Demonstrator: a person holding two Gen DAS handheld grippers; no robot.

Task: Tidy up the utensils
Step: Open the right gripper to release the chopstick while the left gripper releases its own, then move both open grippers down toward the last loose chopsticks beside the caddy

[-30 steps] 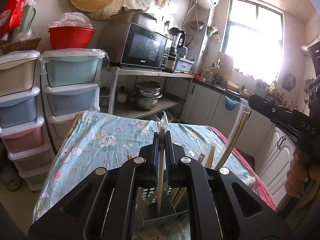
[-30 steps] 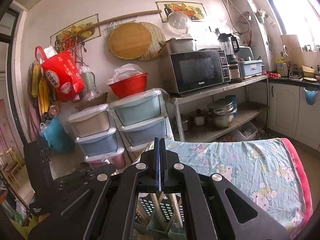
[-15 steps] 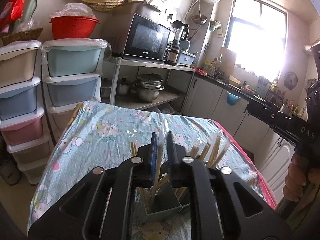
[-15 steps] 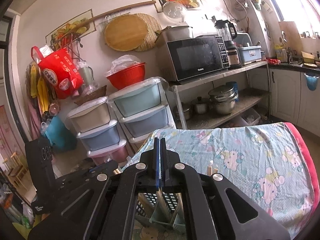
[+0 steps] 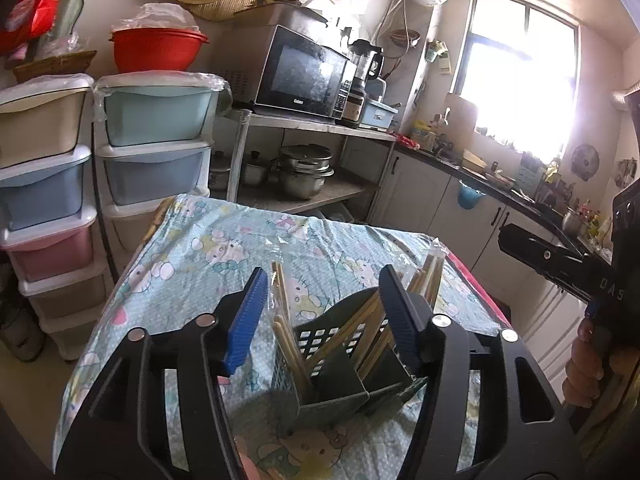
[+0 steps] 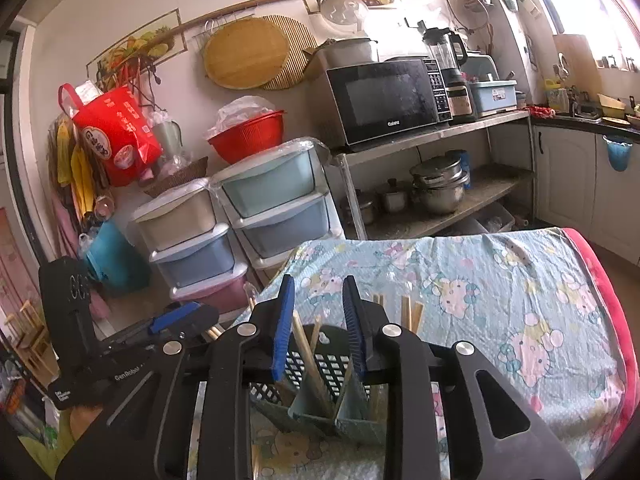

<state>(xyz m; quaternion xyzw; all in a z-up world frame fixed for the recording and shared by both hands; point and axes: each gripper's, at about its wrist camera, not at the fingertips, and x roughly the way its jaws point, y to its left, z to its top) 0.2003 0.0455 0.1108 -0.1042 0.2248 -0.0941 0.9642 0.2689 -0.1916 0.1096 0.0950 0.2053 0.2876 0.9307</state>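
**Both grippers apart above the chopstick caddy**

The left gripper [image 5: 322,312] has its jaws spread wide; they have just been opening. Its blue pads [image 5: 246,322] press on nothing. Wrapped chopsticks [image 5: 280,304] rise in the gap between the fingers, standing free in the holder below. The right-hand pad of this gripper stands in front of more leaning sticks, and whether it touches them cannot be told.

The right gripper [image 6: 318,324] is parted by a narrower gap, and its jaws too have just been opening. One wooden chopstick [image 6: 310,354] slants up through that gap, close to the left pad, with its lower end down in the holder; the pads do not close on it.

Under both tools sits the dark green utensil caddy [image 5: 324,384], a slotted plastic holder with dividers, set on the table near its front edge. Chopsticks, some in clear sleeves, lean in its compartments at mixed angles.

The table is covered with a light blue cartoon-print cloth [image 6: 520,288] with a red border at its right side. In the left wrist view a hand [image 5: 586,372] grips the handle of the other gripper at the right edge.

Beyond the table stand stacked pastel drawer units [image 6: 276,204], a red basin on top of them, and a microwave [image 6: 384,104] on a metal shelf with pots beneath.
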